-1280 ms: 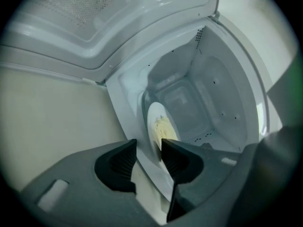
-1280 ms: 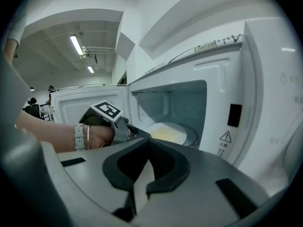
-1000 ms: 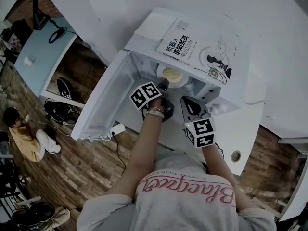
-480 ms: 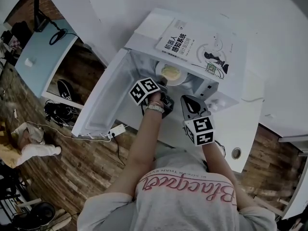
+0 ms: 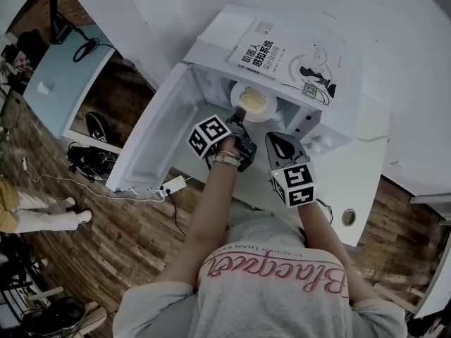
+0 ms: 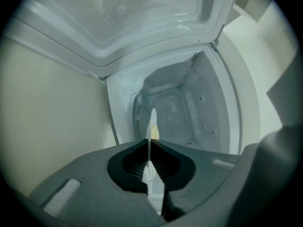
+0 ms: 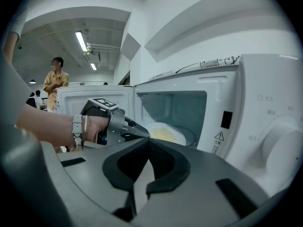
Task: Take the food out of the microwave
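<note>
I note: microwave (image 5: pixel 220 35) casing smooth, glossy white; plate (image 5: pixel 237 94) glazed white; book (image 5: pixel 296 55) cover paper, slight sheen; floor (image 5: pixel 127 224) matt wood planks.

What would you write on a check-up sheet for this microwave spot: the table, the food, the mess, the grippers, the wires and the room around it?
Surface: white counter; the microwave stands on it with its door swung open.
Job's things: plate with yellow food, not yet out of the microwave.
Clutter: a book lies on top of the microwave.
Grippers: left gripper has just been closing and is shut on the plate's rim; right gripper is shut on nothing, outside the microwave.
Cables: power strip and cable bundle on the floor.
Surroundings: wooden floor; a person stands far behind.
</note>
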`<state>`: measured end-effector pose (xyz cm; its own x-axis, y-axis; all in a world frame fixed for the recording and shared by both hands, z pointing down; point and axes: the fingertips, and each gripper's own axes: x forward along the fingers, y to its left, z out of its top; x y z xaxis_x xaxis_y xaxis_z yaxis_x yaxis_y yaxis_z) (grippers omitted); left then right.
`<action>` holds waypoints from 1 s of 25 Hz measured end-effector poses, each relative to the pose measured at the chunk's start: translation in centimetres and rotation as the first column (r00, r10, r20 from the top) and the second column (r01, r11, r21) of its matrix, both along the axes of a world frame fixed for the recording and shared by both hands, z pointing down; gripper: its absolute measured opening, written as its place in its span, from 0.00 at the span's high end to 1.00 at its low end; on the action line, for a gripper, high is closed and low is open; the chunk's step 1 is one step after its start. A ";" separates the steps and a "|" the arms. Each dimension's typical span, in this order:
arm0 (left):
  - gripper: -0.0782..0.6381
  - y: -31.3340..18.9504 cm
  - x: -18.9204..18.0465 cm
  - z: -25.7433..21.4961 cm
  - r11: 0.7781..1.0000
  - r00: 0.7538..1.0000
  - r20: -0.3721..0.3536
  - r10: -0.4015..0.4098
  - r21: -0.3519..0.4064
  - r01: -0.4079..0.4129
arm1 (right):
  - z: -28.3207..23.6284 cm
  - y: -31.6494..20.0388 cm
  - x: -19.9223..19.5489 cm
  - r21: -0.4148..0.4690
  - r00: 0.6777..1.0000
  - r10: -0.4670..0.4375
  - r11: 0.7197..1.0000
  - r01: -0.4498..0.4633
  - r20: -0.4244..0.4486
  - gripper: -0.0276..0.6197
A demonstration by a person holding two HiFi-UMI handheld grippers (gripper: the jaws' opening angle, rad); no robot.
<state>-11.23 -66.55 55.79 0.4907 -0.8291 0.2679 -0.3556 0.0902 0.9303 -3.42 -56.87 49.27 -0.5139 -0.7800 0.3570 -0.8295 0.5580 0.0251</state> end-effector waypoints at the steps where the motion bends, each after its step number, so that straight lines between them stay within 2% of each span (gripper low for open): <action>1: 0.87 0.3 0.0 0.0 1.000 1.000 -0.011 -0.004 0.009 0.004 | -0.1 0.0 0.0 0.004 1.000 0.000 1.000 0.000 -0.001 0.94; 10: 0.87 3.5 -0.1 -0.3 0.999 0.995 -0.097 -0.032 0.018 0.034 | -0.6 1.3 0.3 0.021 1.000 0.002 1.000 -0.003 0.030 0.94; 20: 0.87 7.0 0.1 -1.8 0.996 0.987 -0.139 -0.082 0.022 0.085 | -1.6 4.0 1.0 0.033 0.999 -0.024 0.999 0.023 0.046 0.94; 25: 0.87 8.8 0.2 -2.9 0.993 0.982 -0.159 -0.103 0.034 0.110 | -2.6 5.0 1.7 0.008 0.993 -0.024 1.000 0.024 0.116 0.95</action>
